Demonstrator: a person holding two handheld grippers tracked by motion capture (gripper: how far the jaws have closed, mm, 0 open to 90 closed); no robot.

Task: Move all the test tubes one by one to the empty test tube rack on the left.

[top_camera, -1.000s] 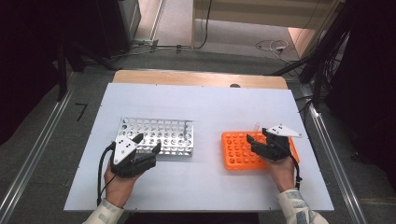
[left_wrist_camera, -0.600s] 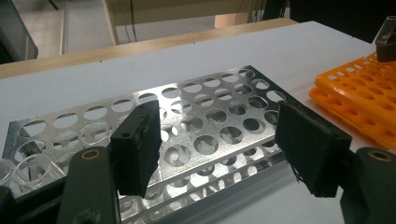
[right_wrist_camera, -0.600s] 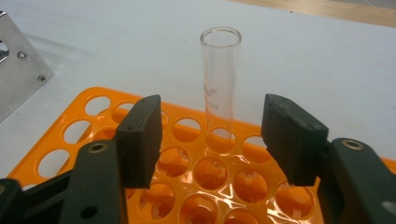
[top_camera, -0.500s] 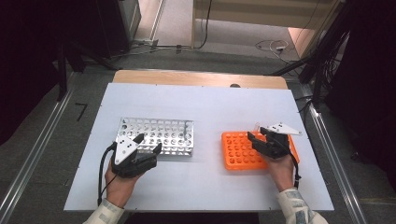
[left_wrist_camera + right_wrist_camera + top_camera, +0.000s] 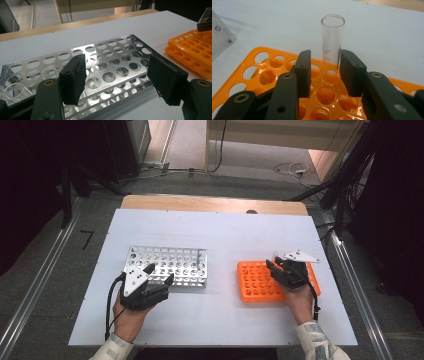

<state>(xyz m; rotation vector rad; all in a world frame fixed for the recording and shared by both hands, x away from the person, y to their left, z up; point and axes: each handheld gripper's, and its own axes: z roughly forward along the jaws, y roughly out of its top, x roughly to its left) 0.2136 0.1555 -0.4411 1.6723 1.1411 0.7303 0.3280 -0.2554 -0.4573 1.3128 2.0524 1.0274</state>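
A clear glass tube [image 5: 332,37] stands upright in a hole of the orange rack [image 5: 253,65], seen at the right of the table [image 5: 252,282]. My right gripper [image 5: 324,72] reaches over that rack [image 5: 274,265]. Its jaws have just been closing with the tube between them. The right pad sits at the tube's side while a gap remains at the left pad. My left gripper [image 5: 117,77] hovers open and empty at the front edge of the metal rack [image 5: 110,53], which lies at the left of the table [image 5: 167,265].
A couple of clear tubes [image 5: 15,87] sit in the metal rack's end holes. The white tabletop [image 5: 220,235] has a wooden strip [image 5: 210,204] along its far edge. Cables and dark stands lie on the floor beyond.
The right gripper's jaws have drawn closer together over the orange rack. Both hands have stayed where they were.
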